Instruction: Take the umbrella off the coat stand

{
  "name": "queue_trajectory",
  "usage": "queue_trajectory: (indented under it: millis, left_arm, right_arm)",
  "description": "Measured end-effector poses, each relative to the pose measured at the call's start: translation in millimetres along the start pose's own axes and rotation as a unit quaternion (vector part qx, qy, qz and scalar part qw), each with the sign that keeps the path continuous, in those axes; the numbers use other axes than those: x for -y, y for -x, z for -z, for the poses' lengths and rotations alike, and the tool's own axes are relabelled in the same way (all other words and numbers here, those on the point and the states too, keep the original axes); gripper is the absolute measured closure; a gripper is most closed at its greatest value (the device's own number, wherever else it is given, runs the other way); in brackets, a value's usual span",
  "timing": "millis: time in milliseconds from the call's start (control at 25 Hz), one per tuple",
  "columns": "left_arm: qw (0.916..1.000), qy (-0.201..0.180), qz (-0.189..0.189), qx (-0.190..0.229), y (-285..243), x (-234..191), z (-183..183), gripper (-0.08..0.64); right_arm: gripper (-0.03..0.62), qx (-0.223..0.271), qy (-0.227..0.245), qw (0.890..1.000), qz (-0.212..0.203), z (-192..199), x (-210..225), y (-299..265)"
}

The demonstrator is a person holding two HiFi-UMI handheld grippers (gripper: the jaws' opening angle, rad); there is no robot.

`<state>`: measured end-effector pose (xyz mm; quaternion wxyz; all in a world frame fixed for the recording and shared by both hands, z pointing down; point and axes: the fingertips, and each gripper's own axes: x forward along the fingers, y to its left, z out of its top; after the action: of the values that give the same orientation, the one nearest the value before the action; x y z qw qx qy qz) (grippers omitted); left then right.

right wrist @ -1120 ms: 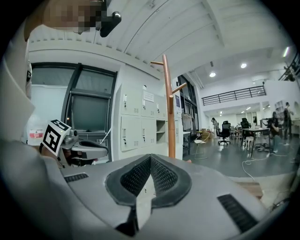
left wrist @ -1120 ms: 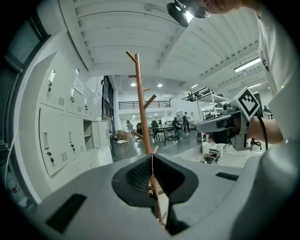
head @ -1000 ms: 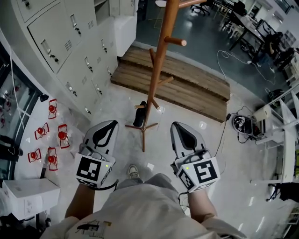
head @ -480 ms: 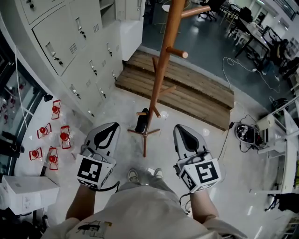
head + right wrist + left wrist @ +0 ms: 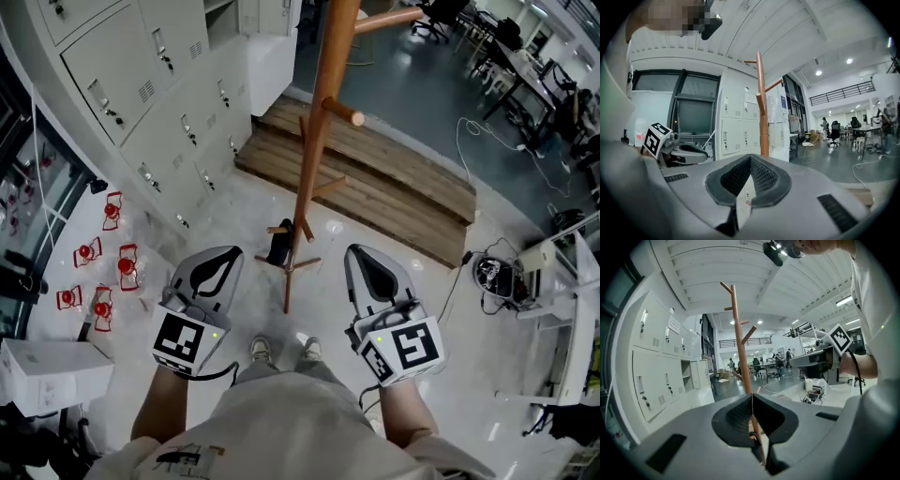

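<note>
A tall wooden coat stand [image 5: 314, 150] rises from the floor just ahead of me; it also shows in the left gripper view as coat stand [image 5: 740, 343] and in the right gripper view as coat stand [image 5: 762, 108]. A black folded umbrella [image 5: 279, 247] hangs low on the stand, by a short peg near its feet. My left gripper [image 5: 214, 259] and right gripper [image 5: 367, 259] are held side by side at waist height, short of the stand, one on each side of its base. Both are shut with nothing between the pads. Each gripper points roughly level at the pole.
Grey lockers [image 5: 141, 84] line the left wall. A wooden step platform [image 5: 394, 187] lies behind the stand. Red lantern-like items [image 5: 94, 272] and a white box [image 5: 56, 370] sit on the floor at left. Cables and gear [image 5: 492, 272] lie at right.
I have stepped closer to the coat stand: its base sits nearer below me and both shoes now show. Both grippers moved forward with me and stayed shut.
</note>
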<state>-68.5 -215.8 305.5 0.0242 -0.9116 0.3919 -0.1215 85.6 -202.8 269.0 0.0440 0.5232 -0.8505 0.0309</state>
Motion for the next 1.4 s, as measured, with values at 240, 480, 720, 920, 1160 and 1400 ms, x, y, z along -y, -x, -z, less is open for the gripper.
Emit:
queue_trajectory:
  millis: [240, 480, 720, 920, 1160, 1400]
  left_arm:
    - [0.9998, 0.015, 0.002, -0.011, -18.7, -8.6, 14.9, 0.548]
    - [0.9999, 0.001, 0.014, 0.001, -37.2, -20.2, 22.8, 0.537]
    - [0.998, 0.017, 0.059, 0.012, -58.5, -26.6, 47.2, 0.403]
    - [0.9982, -0.003, 0.057, 0.02, -77.1, -38.3, 73.1, 0.348]
    - [0.995, -0.03, 0.094, 0.012, -102.0, -39.5, 133.4, 0.271]
    - [0.9911, -0.037, 0.127, -0.017, -133.5, -31.8, 210.1, 0.252]
  right_arm:
    - [0.586, -0.012, 0.007, 1.0, -0.012, 12.2, 14.4, -9.4]
    - [0.586, -0.027, -0.003, 0.999, -0.023, 32.3, 24.4, -21.1]
    - [0.586, -0.049, -0.005, 0.998, -0.026, 53.8, 30.5, -34.2]
    - [0.586, -0.065, -0.008, 0.998, -0.024, 76.2, 36.8, -49.4]
    - [0.586, -0.071, -0.013, 0.997, -0.021, 109.5, 44.8, -67.1]
    - [0.586, -0.075, -0.022, 0.997, -0.01, 154.5, 58.2, -80.5]
